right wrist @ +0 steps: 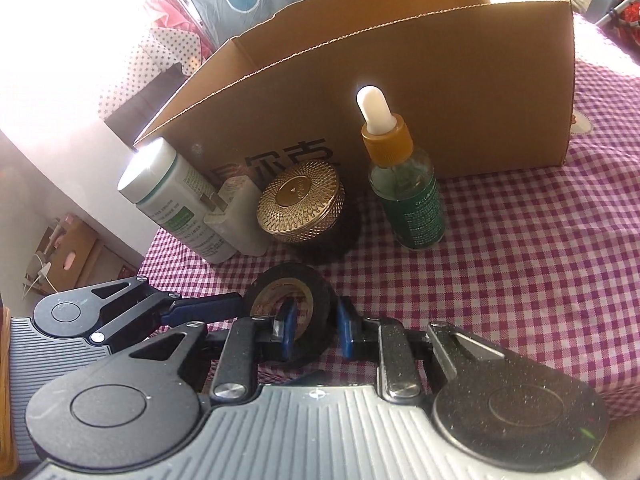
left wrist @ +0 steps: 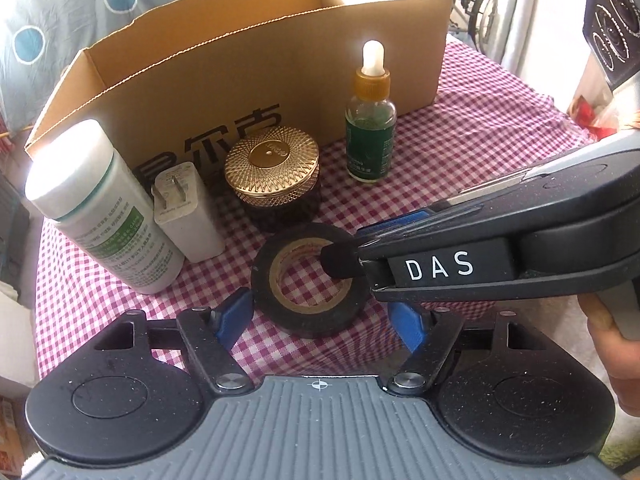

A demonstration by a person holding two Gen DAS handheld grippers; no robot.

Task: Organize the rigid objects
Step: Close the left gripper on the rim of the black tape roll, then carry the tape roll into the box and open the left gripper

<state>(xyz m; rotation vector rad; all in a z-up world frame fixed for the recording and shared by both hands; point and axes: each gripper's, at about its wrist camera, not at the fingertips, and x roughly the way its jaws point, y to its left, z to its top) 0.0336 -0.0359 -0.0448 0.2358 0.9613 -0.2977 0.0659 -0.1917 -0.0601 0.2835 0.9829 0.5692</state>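
Note:
A black tape roll [left wrist: 310, 284] lies flat on the checked cloth. My left gripper [left wrist: 320, 312] is open, its blue fingers either side of the roll. My right gripper [right wrist: 314, 326] comes in from the right and straddles the roll's [right wrist: 292, 304] near wall, one finger [left wrist: 340, 260] inside the hole and one outside; I cannot tell whether it pinches the wall. Behind stand a white bottle [left wrist: 100, 204], a white plug adapter [left wrist: 186, 208], a gold-lidded jar [left wrist: 274, 174] and a green dropper bottle [left wrist: 370, 120]. An open cardboard box [left wrist: 256, 60] stands behind them.
The table has a purple-and-white checked cloth [left wrist: 480, 132]; its left edge drops off beside the white bottle. The right wrist view shows bare cloth [right wrist: 520, 260] to the right of the dropper bottle [right wrist: 404, 172]. Fabric and clutter lie beyond the box.

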